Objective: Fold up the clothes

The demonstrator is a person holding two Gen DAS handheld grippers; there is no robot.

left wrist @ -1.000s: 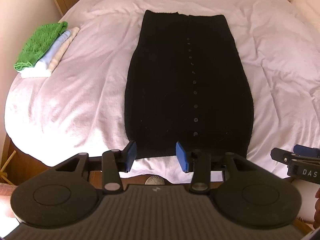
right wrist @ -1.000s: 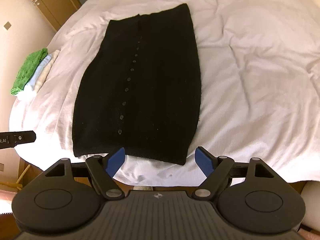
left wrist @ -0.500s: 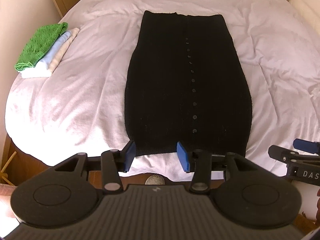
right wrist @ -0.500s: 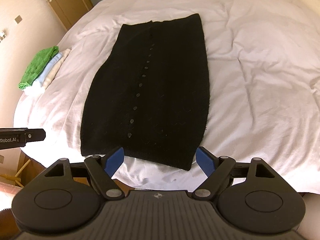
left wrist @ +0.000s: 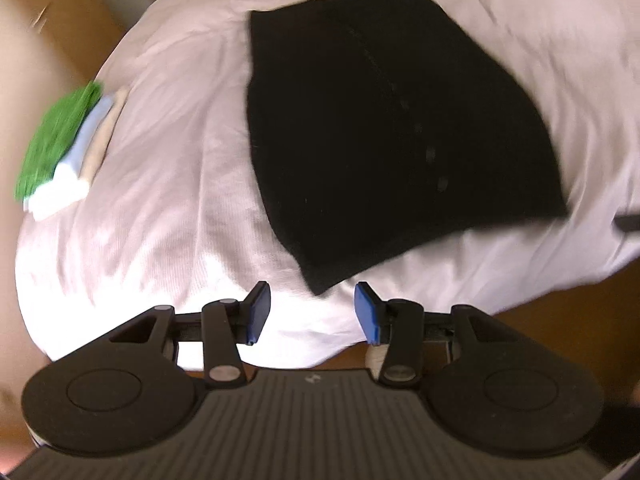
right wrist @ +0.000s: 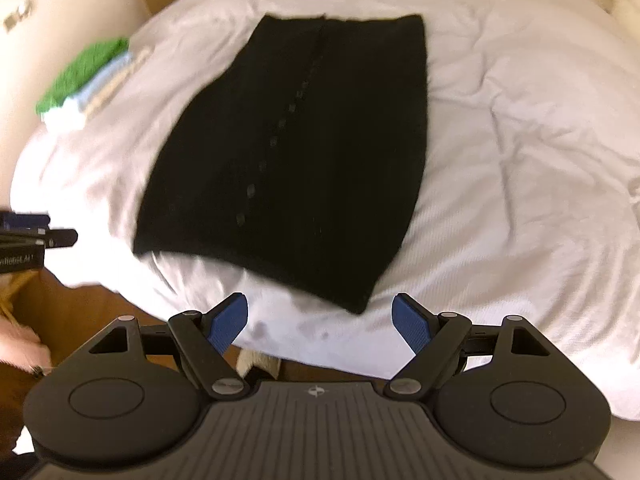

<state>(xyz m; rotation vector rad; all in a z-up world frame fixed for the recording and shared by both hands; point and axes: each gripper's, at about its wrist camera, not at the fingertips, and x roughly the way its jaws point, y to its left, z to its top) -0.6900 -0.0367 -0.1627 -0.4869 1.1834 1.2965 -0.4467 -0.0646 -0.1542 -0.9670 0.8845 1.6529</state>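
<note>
A black knit skirt (left wrist: 384,128) with a row of buttons down its middle lies flat on the white bed (left wrist: 160,200); it also shows in the right wrist view (right wrist: 304,152). My left gripper (left wrist: 312,312) is open and empty, just short of the skirt's near left hem corner. My right gripper (right wrist: 320,322) is open and empty, just short of the near right hem corner. The left gripper's tip (right wrist: 36,240) shows at the left edge of the right wrist view. Both views are blurred by motion.
A stack of folded clothes (left wrist: 64,148) with a green piece on top sits at the bed's left edge, also seen in the right wrist view (right wrist: 84,80). The bed's near edge drops to a wooden frame (left wrist: 540,312).
Both grippers have moved closer to the skirt's near hem corners and turned; the left view has tilted. Both stay open.
</note>
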